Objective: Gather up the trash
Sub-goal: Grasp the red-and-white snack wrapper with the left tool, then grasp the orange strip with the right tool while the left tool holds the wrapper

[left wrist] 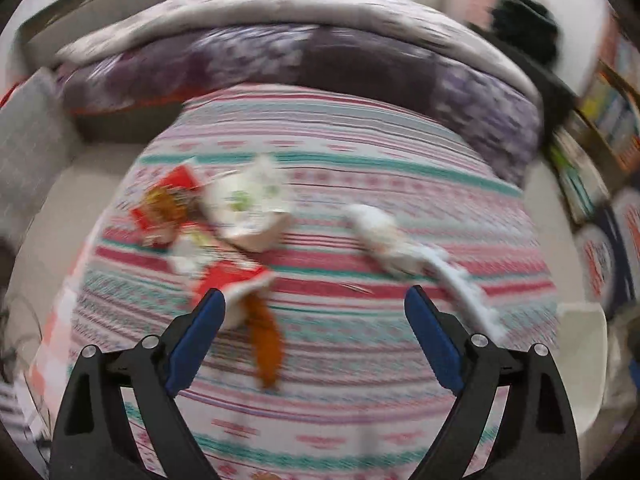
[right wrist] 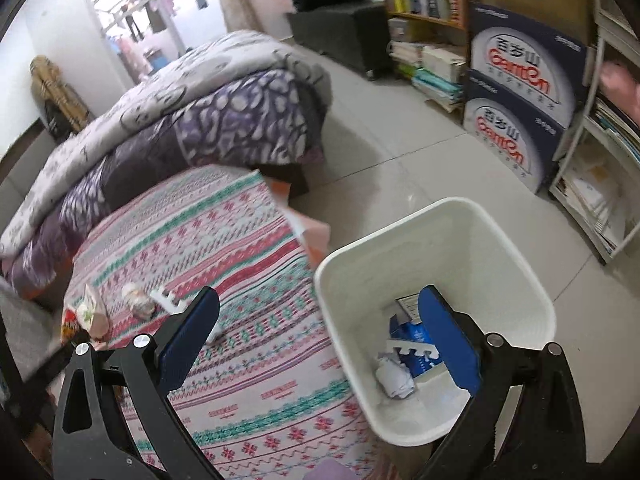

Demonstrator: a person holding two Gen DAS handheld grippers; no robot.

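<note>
Trash lies on the striped bedspread (left wrist: 360,160): a red snack wrapper (left wrist: 168,204), a white paper carton (left wrist: 248,208), a red-and-white wrapper (left wrist: 228,276), an orange peel-like scrap (left wrist: 268,340), a crumpled tissue (left wrist: 380,236) and a white foam strip (left wrist: 468,288). My left gripper (left wrist: 316,308) is open and empty just above them; this view is blurred. My right gripper (right wrist: 320,320) is open and empty above the rim of a white bin (right wrist: 500,240) beside the bed. The bin holds a blue carton (right wrist: 412,340), a foam strip and crumpled paper (right wrist: 394,380).
Folded purple and grey quilts (right wrist: 180,120) lie at the far end of the bed. Bookshelves (right wrist: 424,8) and stacked water boxes (right wrist: 520,92) line the tiled floor to the right. The white bin also shows at the left wrist view's right edge (left wrist: 584,352).
</note>
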